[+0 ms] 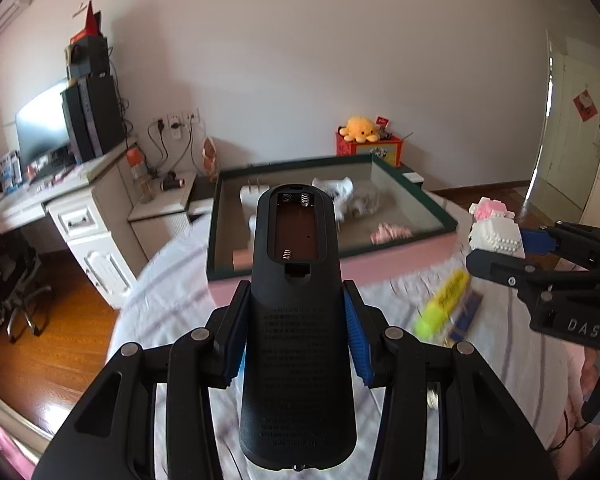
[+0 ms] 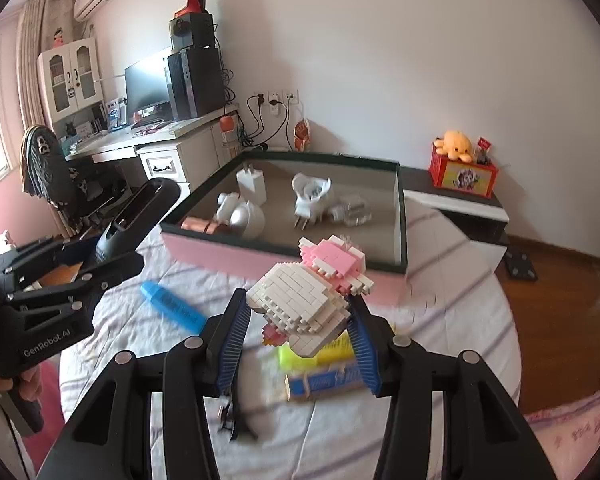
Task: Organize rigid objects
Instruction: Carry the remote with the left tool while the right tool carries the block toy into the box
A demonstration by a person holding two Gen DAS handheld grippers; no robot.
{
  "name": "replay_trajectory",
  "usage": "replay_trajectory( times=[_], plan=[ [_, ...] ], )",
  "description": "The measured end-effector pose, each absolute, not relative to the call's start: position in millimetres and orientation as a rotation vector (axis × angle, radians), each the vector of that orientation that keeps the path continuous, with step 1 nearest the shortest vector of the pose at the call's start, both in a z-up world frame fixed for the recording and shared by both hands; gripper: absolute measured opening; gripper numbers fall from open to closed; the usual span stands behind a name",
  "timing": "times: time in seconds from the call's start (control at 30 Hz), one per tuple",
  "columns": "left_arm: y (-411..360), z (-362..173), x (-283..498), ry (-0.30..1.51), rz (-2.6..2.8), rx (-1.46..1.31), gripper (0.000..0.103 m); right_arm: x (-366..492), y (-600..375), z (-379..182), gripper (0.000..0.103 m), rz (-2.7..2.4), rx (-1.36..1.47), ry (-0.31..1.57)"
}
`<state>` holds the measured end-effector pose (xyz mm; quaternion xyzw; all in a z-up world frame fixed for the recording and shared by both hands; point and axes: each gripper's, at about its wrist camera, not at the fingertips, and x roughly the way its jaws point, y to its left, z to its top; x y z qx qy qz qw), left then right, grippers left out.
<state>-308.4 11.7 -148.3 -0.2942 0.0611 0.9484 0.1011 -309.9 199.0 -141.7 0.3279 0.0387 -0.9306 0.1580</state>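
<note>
Left gripper (image 1: 296, 332): jaws clamped on a black remote control (image 1: 296, 320), blue pads pressed to both its sides. The remote runs forward between the jaws, back face up, battery bay uncovered with springs showing. It is lifted clear of the bedsheet (image 1: 172, 308).

Ahead of the left jaws: a shallow open box (image 1: 416, 196), dark-rimmed with pink outer walls, resting on the bed. Inside it, seen from the right wrist: a white plug charger (image 2: 252, 180), a round white device (image 2: 246, 216), a second white plug adapter (image 2: 310, 200), a clear plastic item (image 2: 350, 210) and a copper-coloured piece (image 2: 198, 225) at the near left corner.

Left of the right jaws, on the sheet: a blue highlighter (image 2: 172, 306), lying loose.

Right gripper (image 2: 300, 334): jaws gripping a white-and-pink brick-built figure (image 2: 312, 292), pads on either side of its white body, the pink part pointing forward toward the box. The figure is held above the sheet.

Below the right jaws, under the figure: a yellow highlighter (image 2: 324, 354) beside a blue-and-tan packet (image 2: 324, 384), both blurred, lying on the bed.

Beneath the right gripper's left finger: a small black clip (image 2: 236, 420) on the sheet.

Beyond the box, far right: a red box (image 2: 462, 176) with an orange plush octopus (image 2: 456, 144) on top.
</note>
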Motion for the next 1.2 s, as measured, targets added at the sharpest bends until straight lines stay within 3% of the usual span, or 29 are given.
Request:
replay_trajectory(
  times=[0.4, 0.77, 1.2],
  plan=[
    [20, -131, -431, 0.159, 2.664, -0.938, 0.044, -421, 199, -127, 0.05, -2.642, 0.973, 0.202],
    [37, -176, -551, 0.256, 2.583, -1.179, 0.044, -546, 187, -175, 0.05, -2.591, 1.205, 0.34],
    [53, -194, -577, 0.34, 2.55, -1.212, 0.044, -589, 175, -191, 0.05, -2.541, 1.306, 0.425]
  ],
)
